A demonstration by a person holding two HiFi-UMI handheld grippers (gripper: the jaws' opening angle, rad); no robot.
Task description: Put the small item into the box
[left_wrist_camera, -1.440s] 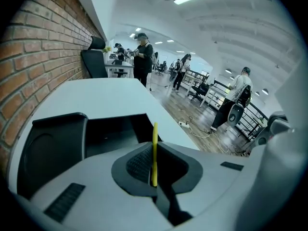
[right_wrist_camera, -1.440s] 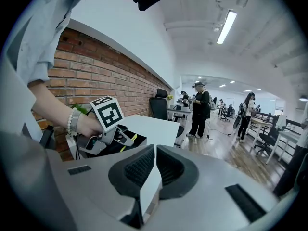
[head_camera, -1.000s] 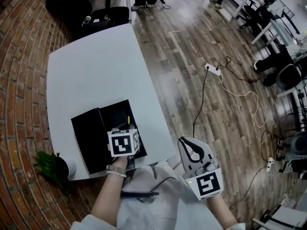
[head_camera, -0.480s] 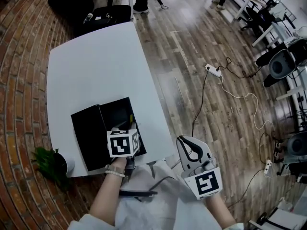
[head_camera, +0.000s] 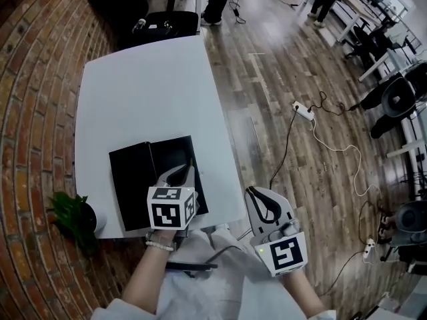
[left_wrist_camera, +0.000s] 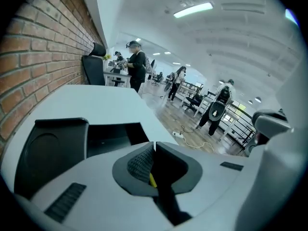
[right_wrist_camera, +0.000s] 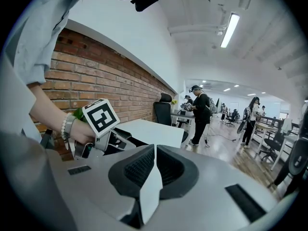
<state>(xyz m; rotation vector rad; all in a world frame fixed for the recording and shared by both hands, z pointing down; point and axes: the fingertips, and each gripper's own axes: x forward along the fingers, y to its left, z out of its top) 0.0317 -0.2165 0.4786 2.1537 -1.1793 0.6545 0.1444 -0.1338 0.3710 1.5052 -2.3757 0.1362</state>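
An open black box (head_camera: 170, 159) lies near the front of the white table (head_camera: 140, 92), its lid (head_camera: 130, 185) flat at its left. My left gripper (head_camera: 187, 170) hovers over the box's right part, shut on a small yellow item (left_wrist_camera: 152, 179) that shows between the pads. The left gripper view looks across the box (left_wrist_camera: 115, 134) and lid (left_wrist_camera: 48, 153). My right gripper (head_camera: 257, 193) is off the table's right edge, over the floor, jaws shut. A white strip shows in the gap behind its tips (right_wrist_camera: 150, 186); I cannot tell what it is.
A potted plant (head_camera: 70, 222) stands by the table's front left corner against the brick floor. A black chair (head_camera: 163, 22) is at the far end. A power strip (head_camera: 303, 110) with a white cable lies on the wood floor at right. People stand among desks farther back.
The head view has shifted a little. My left gripper has drawn back slightly over the box, so its jaws now show beyond the marker cube. The right gripper has hardly moved.
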